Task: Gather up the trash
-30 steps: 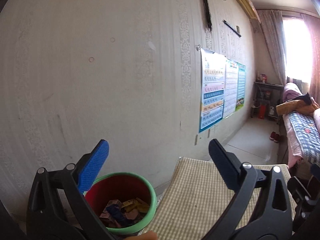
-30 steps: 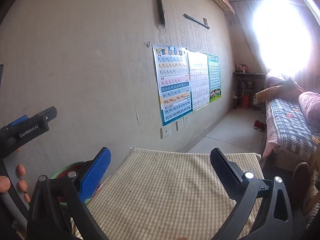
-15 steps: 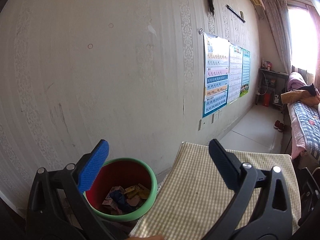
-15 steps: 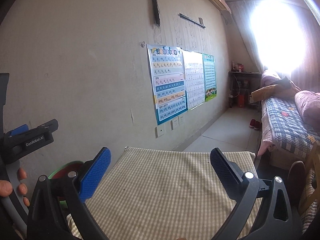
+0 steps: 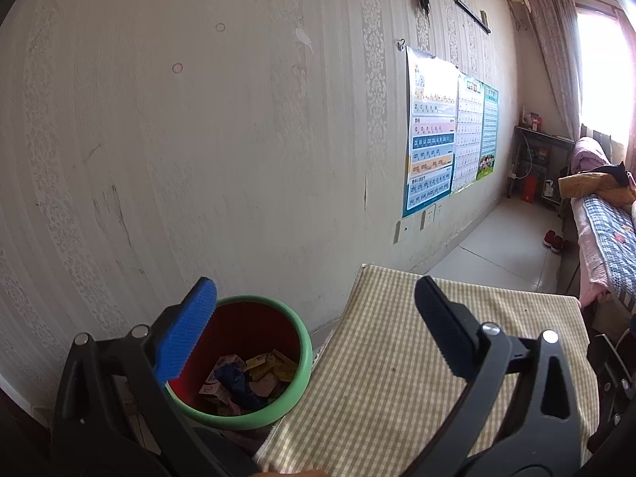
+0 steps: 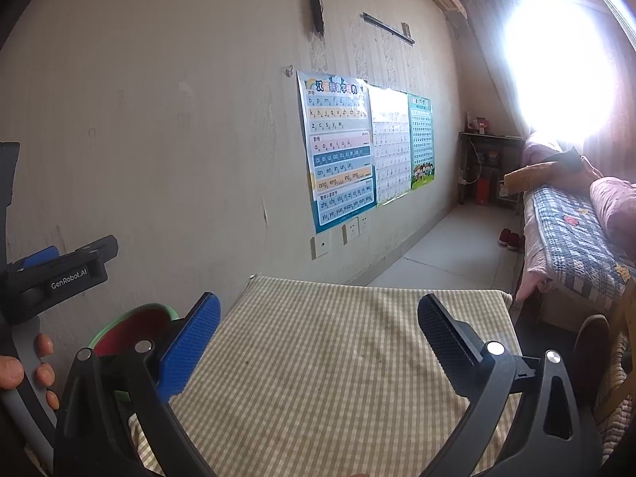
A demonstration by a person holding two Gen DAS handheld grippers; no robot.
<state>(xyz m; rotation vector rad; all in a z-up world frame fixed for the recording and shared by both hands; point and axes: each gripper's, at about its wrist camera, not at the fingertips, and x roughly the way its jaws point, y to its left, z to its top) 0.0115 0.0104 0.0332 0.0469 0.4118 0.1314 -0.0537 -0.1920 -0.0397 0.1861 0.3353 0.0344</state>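
Trash bin (image 5: 254, 361): red inside, green rim, upright, mouth upward, set against the wall just left of the checked tablecloth (image 5: 437, 357); near rim partly hidden by the left gripper (image 5: 314, 318), whose jaws are spread wide and empty above it; crumpled wrappers (image 5: 246, 377) seen inside, individual pieces hard to make out; right gripper (image 6: 318, 334) likewise spread, empty, over the tablecloth, bin to its left.

Bare checked tabletop (image 6: 338, 377); bin (image 5: 302, 361) mouth unobstructed, hard against wall (image 5: 198, 159).
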